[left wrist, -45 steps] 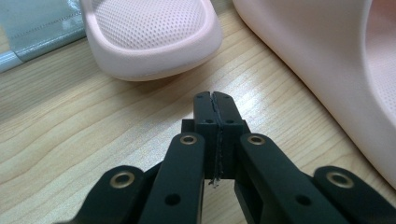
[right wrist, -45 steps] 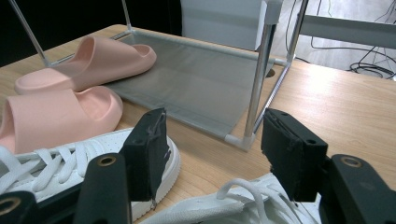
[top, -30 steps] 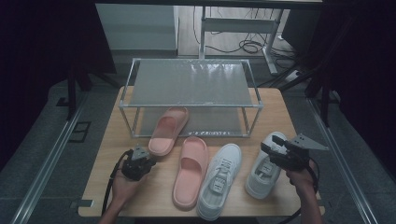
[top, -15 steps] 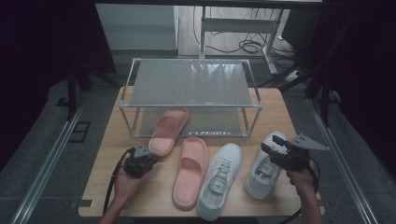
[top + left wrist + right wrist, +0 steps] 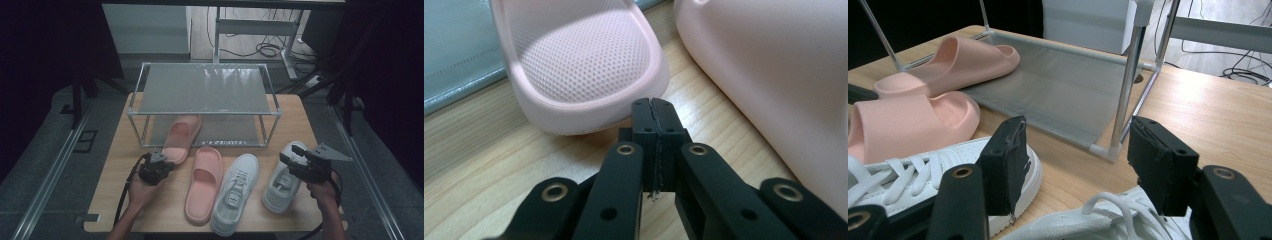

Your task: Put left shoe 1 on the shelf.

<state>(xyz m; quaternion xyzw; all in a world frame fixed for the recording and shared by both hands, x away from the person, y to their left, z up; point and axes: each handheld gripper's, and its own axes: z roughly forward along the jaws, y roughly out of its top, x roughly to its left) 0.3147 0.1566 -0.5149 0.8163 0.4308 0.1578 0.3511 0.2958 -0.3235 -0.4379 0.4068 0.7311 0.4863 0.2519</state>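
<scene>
Matt pink foam slipper (image 5: pixel 584 65) on smooth wooden table (image 5: pixel 484 150).

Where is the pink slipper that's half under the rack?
In the high view, that slipper lies left of centre, toe under the rack, heel just ahead of the left gripper.

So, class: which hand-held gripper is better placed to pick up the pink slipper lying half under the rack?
Left. The left hand-held gripper sits shut at that pink slipper heel; the right hand-held gripper hovers open over a white sneaker.
</scene>
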